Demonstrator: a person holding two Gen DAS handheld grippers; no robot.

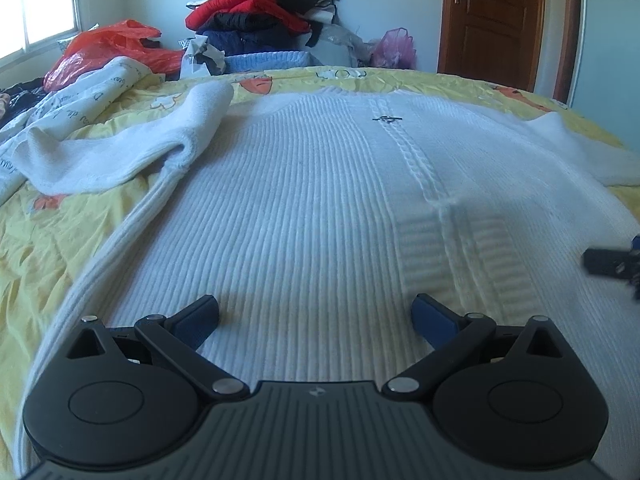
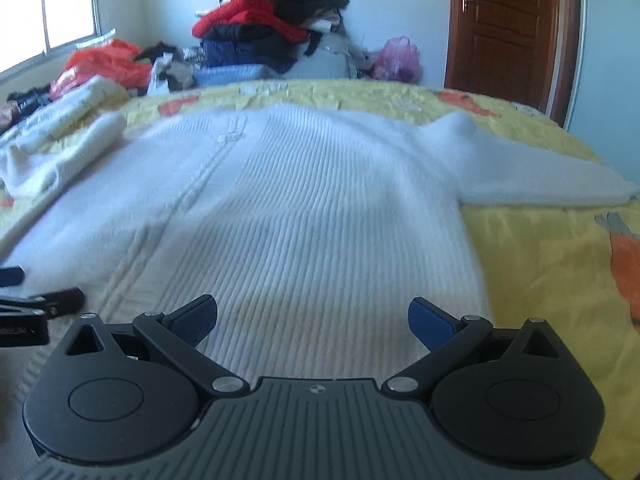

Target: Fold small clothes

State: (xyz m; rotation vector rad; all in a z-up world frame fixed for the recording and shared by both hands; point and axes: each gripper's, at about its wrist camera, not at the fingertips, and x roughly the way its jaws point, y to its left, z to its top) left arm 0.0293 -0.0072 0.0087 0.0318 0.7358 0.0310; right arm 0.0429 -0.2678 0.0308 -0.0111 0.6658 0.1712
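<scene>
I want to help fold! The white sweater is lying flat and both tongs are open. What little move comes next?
Probably the right tongs should reach to the spread-out right sleeve and pinch it, to fold it over the white sweater. The sweater lies flat and both tongs hold nothing.

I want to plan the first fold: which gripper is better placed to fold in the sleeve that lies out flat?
Right. That sleeve lies right of the open right gripper; the left gripper faces the crumpled sleeve.
</scene>
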